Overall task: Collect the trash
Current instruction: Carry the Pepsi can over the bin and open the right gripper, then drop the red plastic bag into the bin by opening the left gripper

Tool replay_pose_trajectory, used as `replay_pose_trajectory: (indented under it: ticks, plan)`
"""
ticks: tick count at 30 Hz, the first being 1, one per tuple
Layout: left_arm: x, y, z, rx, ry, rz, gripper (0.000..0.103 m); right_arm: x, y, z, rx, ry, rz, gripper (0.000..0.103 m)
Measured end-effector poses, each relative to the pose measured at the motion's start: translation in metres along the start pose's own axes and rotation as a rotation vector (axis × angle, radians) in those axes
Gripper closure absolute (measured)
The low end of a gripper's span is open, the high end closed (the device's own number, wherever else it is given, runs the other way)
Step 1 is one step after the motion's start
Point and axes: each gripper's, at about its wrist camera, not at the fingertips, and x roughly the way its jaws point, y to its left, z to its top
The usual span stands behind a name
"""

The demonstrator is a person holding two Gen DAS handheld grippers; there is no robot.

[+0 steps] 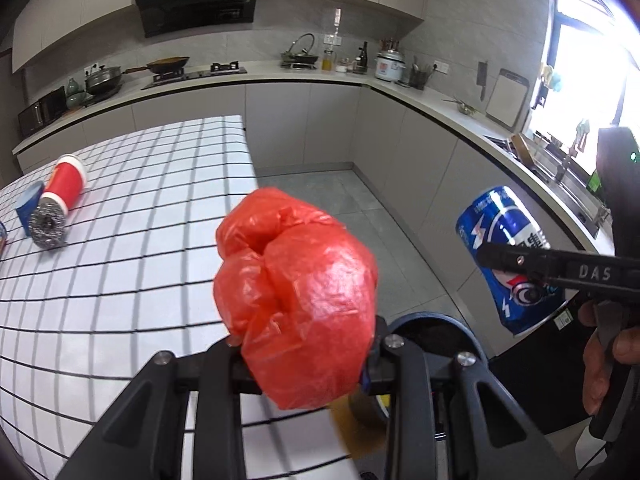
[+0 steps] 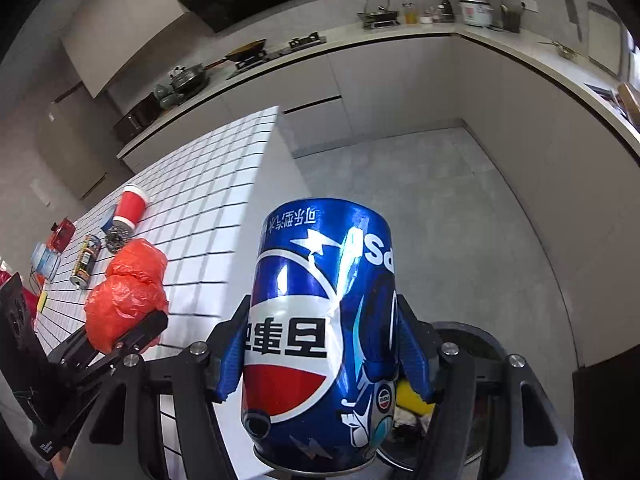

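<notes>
My left gripper (image 1: 306, 354) fingers clamped the red bag (image 1: 296, 300); right gripper (image 2: 326, 354) fingers pinched the blue can (image 2: 320, 320) between them.

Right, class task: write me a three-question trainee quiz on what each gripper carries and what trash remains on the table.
1. True or false: the left gripper is shut on the crumpled red plastic bag.
2. What does the right gripper hold? A) dented blue Pepsi can B) glass jar C) sponge
3. Fill in: the red paper cup on the white gridded table lies on its ____.

Key: 1 true; 2 A; 3 side.
</notes>
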Motion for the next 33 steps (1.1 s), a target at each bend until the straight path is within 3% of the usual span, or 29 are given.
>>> replay_pose_trajectory:
  ticks: [5, 12, 18, 21, 33]
  plan:
    - [0.011, -0.037, -0.006, 0.017, 0.012, -0.021, 0.071, 0.002, -0.059, -0.021, 0.038, 0.043, -0.042, 0.036]
    - [0.023, -0.076, -0.02, 0.031, 0.039, -0.021, 0.071, 0.018, -0.108, -0.052, 0.063, 0.107, -0.054, 0.035]
    - [0.027, -0.091, -0.028, 0.036, 0.054, -0.012, 0.071, 0.033, -0.127, -0.067, 0.063, 0.141, -0.04, 0.034]
    - [0.028, -0.096, -0.033, 0.039, 0.059, -0.006, 0.071, 0.043, -0.135, -0.068, 0.086, 0.163, -0.041, 0.023]
    - [0.059, -0.119, -0.057, 0.04, 0.103, -0.003, 0.071, 0.019, -0.166, -0.074, 0.149, 0.093, -0.074, 0.022]
